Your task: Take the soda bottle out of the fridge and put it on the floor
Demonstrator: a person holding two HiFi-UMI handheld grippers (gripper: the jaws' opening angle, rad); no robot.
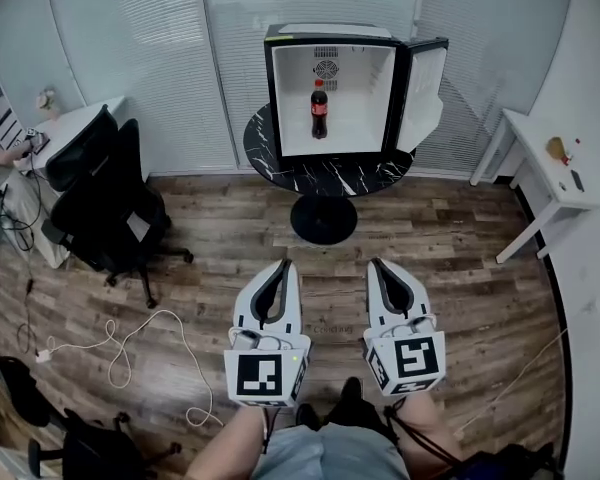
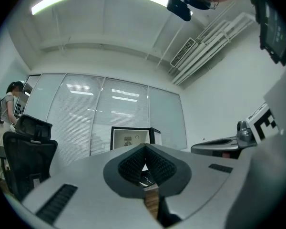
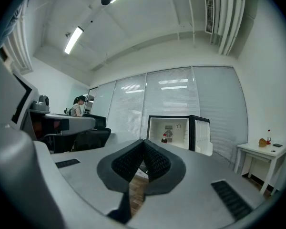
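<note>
step: reach not yet started; left gripper (image 1: 280,265) and right gripper (image 1: 378,264) hang low over the wood floor (image 1: 450,258), well apart from the fridge (image 1: 276,98).
gripper state: both clenched, jaw tips together, nothing between them.
fridge: on the round black desk (image 1: 325,176), door open to the right.
contents: one soda bottle (image 1: 319,111), upright, mid-compartment; nothing else seen inside.
next, my read: step closer, part one gripper's jaws, close on the bottle's body, draw it out, lower it to the floor.
</note>
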